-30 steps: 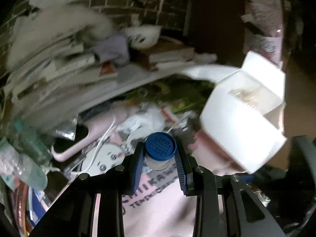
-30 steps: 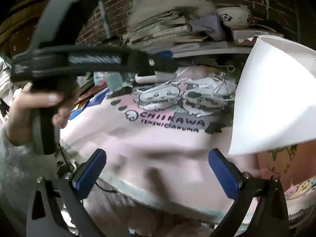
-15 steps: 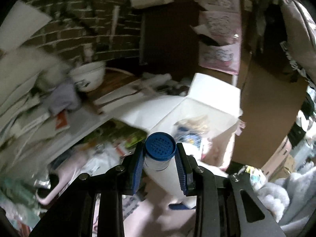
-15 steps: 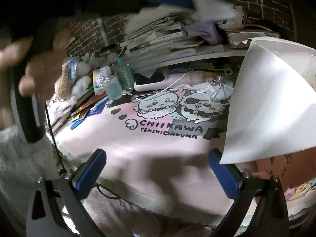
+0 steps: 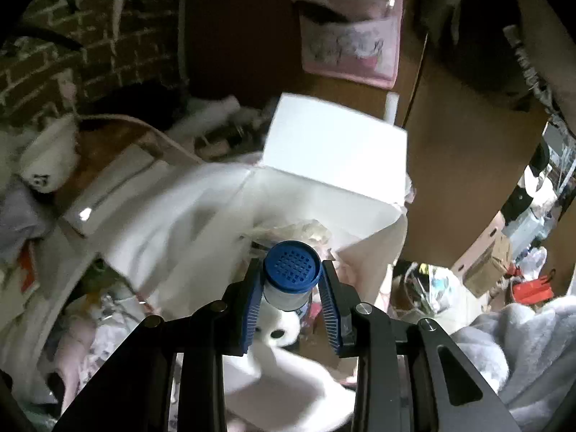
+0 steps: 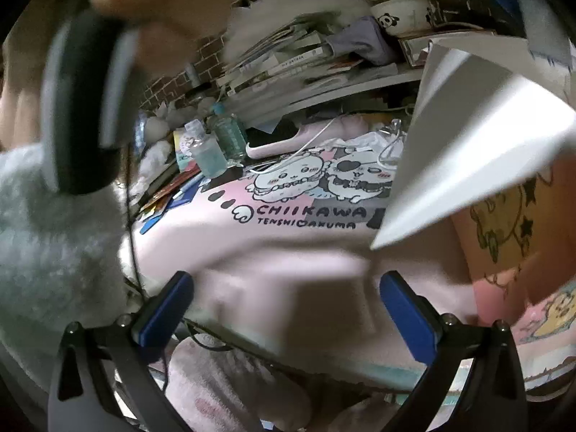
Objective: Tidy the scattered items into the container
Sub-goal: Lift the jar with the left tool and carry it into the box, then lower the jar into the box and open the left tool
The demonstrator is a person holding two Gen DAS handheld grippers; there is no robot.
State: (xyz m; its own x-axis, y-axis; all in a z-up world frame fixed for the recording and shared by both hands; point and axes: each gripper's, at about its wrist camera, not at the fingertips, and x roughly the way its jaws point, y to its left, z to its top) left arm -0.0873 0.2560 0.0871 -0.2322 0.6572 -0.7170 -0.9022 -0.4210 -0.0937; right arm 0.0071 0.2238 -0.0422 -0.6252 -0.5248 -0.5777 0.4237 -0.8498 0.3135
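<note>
Blue-capped bottle clamped by left hand-held gripper above cluttered white box; right hand-held gripper released.

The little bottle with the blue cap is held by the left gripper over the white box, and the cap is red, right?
Not quite: the cap is blue, not red. The left wrist view shows the left gripper shut on the little bottle above the open white box.

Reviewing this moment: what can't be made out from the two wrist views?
- Bottle body and label: left wrist view, hidden behind its blue cap and the left gripper.
- Box contents: left wrist view, blurred and partly blocked by the bottle.
- Box opening: right wrist view, only its outer wall shows.
- Hand: right wrist view, motion-blurred and cut by the top edge.
</note>
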